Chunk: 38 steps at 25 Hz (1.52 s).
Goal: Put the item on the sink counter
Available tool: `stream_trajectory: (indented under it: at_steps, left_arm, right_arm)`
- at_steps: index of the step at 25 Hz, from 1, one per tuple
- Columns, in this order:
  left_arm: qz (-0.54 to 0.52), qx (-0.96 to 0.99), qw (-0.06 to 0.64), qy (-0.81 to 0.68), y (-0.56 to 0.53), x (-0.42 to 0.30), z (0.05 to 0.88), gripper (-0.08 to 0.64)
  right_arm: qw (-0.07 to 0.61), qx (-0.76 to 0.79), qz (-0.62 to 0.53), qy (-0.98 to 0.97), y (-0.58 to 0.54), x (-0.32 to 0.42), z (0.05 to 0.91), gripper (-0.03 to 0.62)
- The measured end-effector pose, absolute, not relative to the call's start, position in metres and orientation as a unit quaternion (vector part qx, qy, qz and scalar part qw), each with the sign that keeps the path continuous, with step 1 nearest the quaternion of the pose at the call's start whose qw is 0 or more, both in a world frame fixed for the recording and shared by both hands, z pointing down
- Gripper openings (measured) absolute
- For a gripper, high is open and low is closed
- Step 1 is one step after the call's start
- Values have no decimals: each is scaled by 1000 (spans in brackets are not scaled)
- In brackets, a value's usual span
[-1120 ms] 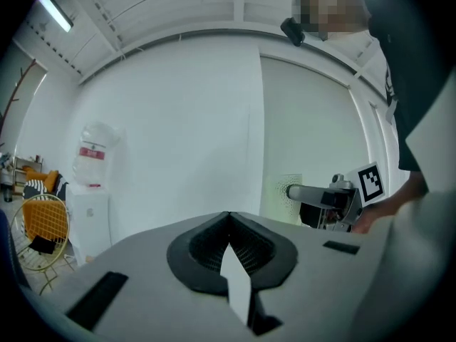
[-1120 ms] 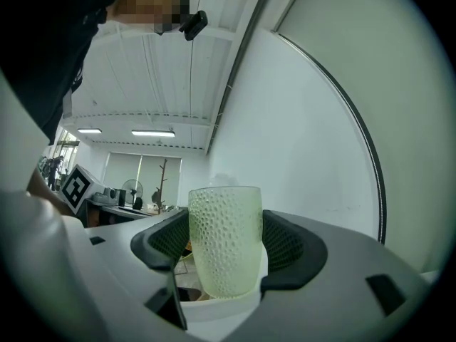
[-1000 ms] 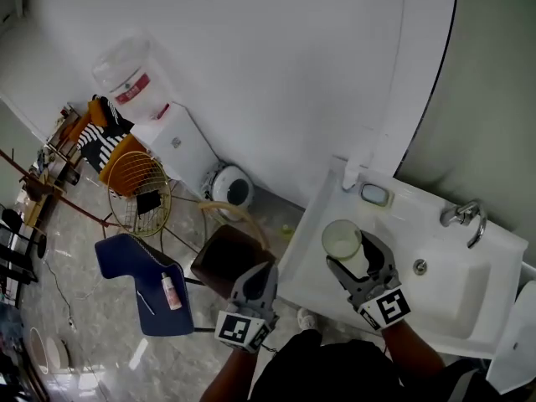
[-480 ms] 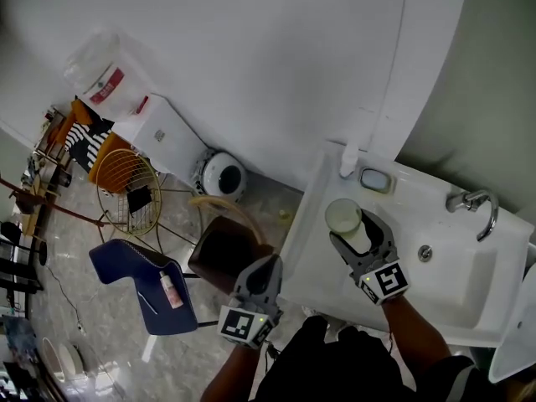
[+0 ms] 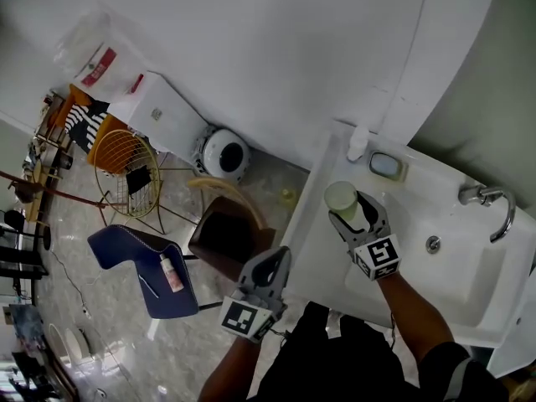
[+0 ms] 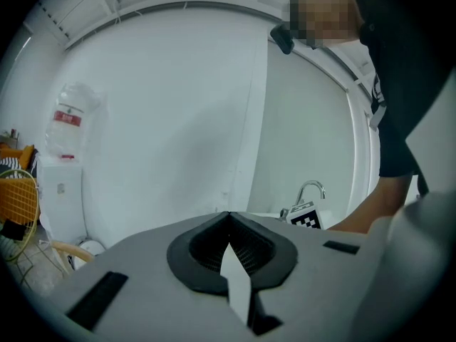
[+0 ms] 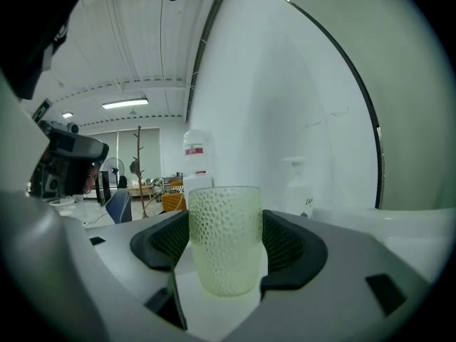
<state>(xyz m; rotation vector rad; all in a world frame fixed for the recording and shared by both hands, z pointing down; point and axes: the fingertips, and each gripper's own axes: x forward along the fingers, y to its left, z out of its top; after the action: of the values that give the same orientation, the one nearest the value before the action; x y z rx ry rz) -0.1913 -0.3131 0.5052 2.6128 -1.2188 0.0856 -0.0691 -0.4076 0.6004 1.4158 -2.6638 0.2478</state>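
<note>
A pale green dimpled cup (image 5: 342,198) stands upright between the jaws of my right gripper (image 5: 353,208), which is shut on it over the left part of the white sink counter (image 5: 322,243). In the right gripper view the black pads press both sides of the cup (image 7: 224,237) held by my right gripper (image 7: 225,242). Whether the cup's base touches the counter I cannot tell. My left gripper (image 5: 275,260) hangs off the counter's left side, near the person's body, shut and empty; in its own view the left gripper (image 6: 228,218) has its jaws together.
A soap dish (image 5: 385,166) and a white pump bottle (image 5: 358,145) sit at the counter's back edge; the faucet (image 5: 490,203) and basin (image 5: 444,283) lie to the right. On the floor to the left are a brown stool (image 5: 226,237), a blue chair (image 5: 138,270) and a water dispenser (image 5: 163,115).
The right gripper has carried the cup a little farther toward the back of the counter, nearer the soap dish. The left gripper stays shut at the person's side.
</note>
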Motion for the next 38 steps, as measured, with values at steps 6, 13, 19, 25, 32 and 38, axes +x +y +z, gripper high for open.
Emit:
stream_trajectory:
  at_steps: [6, 13, 19, 25, 32, 38]
  left_arm:
    - [33, 894, 136, -426, -322, -194, 515, 11]
    - [33, 890, 142, -432, -323, -195, 524, 11]
    - [30, 891, 144, -429, -320, -188, 524, 11]
    - [29, 893, 146, -425, -321, -180, 525, 11]
    - [25, 897, 143, -418, -317, -171, 518, 11]
    - [19, 905, 135, -404, -314, -158, 509, 11]
  right_arm:
    - [96, 457, 74, -881, -418, -77, 632, 333]
    - [110, 452, 73, -882, -412, -74, 641, 333]
    - [113, 456, 78, -879, -399, -65, 643, 331]
    - [129, 461, 73, -875, -391, -57, 654, 330]
    - [129, 469, 83, -870, -380, -48, 657, 460]
    - [86, 474, 51, -875, -353, -33, 587, 432]
